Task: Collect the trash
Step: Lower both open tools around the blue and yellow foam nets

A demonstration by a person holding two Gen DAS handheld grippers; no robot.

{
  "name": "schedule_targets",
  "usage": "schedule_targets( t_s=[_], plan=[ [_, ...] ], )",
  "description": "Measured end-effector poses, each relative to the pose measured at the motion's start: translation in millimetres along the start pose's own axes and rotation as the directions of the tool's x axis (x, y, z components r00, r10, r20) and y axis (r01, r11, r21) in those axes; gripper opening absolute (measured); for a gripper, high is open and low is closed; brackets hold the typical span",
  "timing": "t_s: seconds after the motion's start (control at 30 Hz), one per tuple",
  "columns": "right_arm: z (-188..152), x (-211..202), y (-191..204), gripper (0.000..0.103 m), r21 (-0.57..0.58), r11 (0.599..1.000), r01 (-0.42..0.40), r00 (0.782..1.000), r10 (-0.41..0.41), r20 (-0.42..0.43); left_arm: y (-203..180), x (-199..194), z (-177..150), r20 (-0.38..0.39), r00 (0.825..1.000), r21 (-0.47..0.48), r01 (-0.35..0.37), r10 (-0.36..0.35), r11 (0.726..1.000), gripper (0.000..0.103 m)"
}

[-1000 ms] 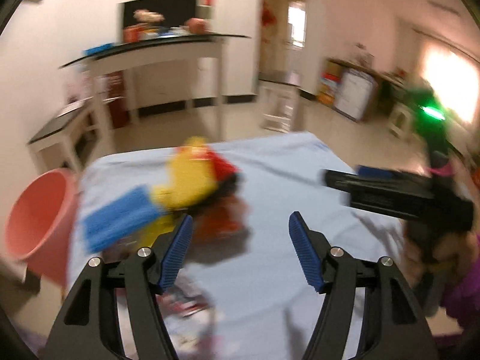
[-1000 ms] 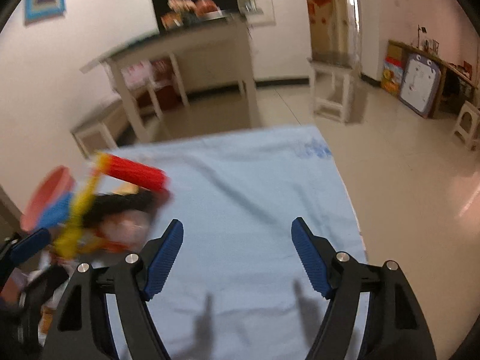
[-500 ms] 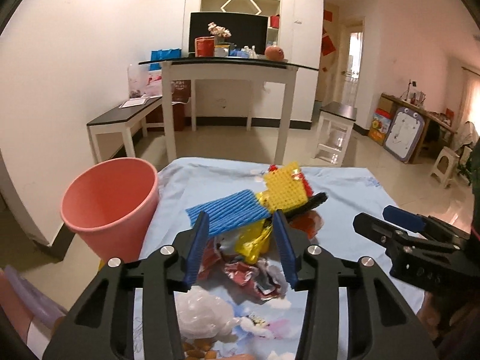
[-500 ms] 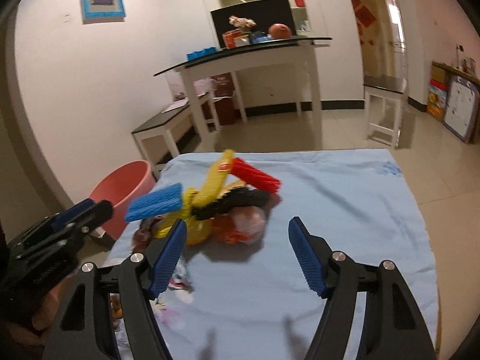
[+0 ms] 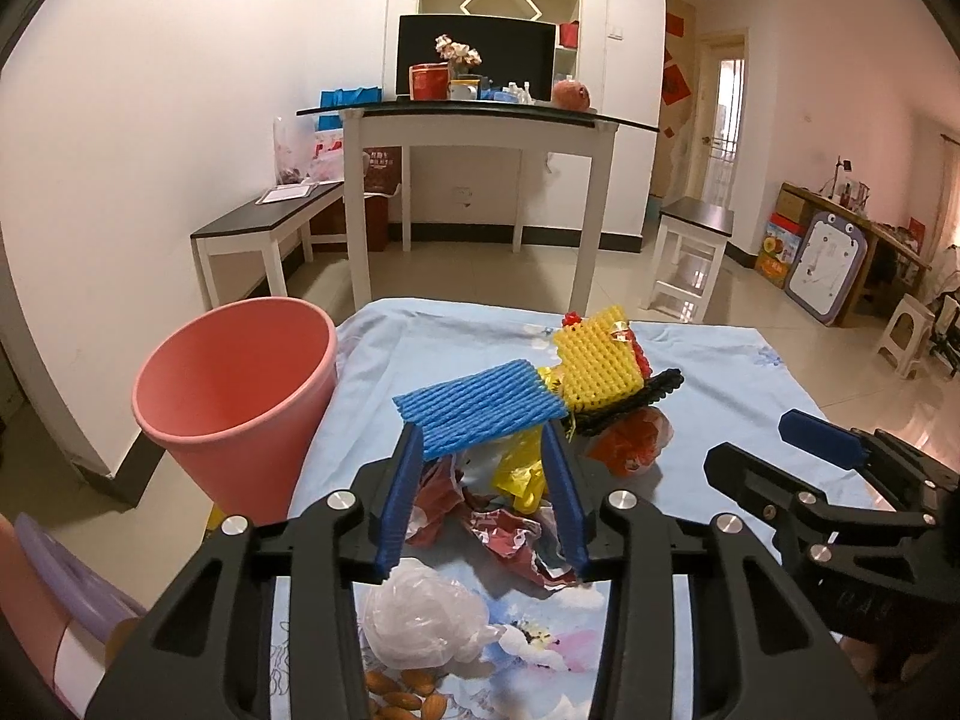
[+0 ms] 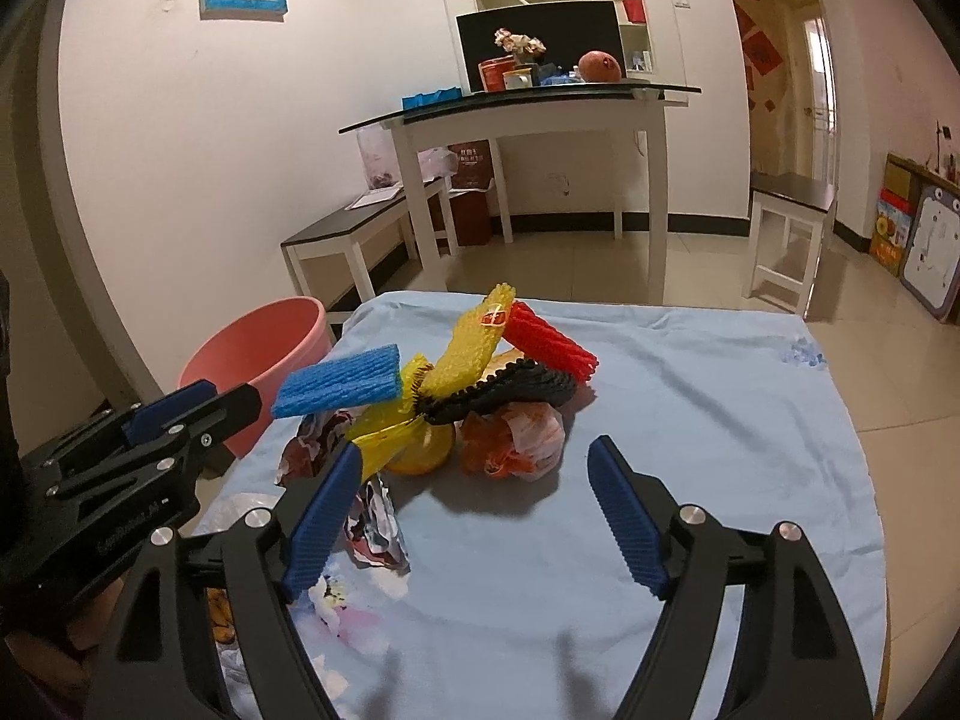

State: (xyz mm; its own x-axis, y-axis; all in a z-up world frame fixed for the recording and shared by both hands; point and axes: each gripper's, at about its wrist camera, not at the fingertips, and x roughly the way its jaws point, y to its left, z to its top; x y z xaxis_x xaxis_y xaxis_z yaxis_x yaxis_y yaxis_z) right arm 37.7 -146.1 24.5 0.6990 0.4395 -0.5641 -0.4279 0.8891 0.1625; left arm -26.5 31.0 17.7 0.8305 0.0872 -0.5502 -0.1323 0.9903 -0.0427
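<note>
A heap of trash lies on the blue-clothed table (image 5: 732, 372): a blue foam net (image 5: 480, 407), a yellow foam net (image 5: 600, 354), a black net (image 6: 510, 387), a red net (image 6: 549, 348), an orange bag (image 6: 516, 441) and crumpled wrappers (image 5: 510, 531). My left gripper (image 5: 483, 444) is half open, its jaws on either side of the blue net's near edge. Whether they touch it I cannot tell. My right gripper (image 6: 474, 450) is wide open and empty, just short of the heap. A pink bucket (image 5: 240, 402) stands at the table's left edge.
A clear plastic bag (image 5: 420, 612) and almonds (image 5: 402, 690) lie near the front. Behind the table stand a white high table (image 5: 480, 120), a low bench (image 5: 270, 222) and a stool (image 5: 690, 252). The right gripper shows in the left wrist view (image 5: 840, 480).
Both grippers have swung left and settled on the heap. My left jaws have narrowed from wide open to about the width of the blue net and moved up to it.
</note>
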Motion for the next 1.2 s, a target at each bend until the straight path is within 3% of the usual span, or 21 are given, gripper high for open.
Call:
schedule_targets(
  t_s=[1.2],
  plan=[
    [2.7,0.0,-1.6,0.076,-0.022,0.999,0.034,0.999,-0.034,0.035,4.4,6.5,-4.8,-0.021,1.000,-0.021,-0.013,0.012,1.000,0.042]
  ],
)
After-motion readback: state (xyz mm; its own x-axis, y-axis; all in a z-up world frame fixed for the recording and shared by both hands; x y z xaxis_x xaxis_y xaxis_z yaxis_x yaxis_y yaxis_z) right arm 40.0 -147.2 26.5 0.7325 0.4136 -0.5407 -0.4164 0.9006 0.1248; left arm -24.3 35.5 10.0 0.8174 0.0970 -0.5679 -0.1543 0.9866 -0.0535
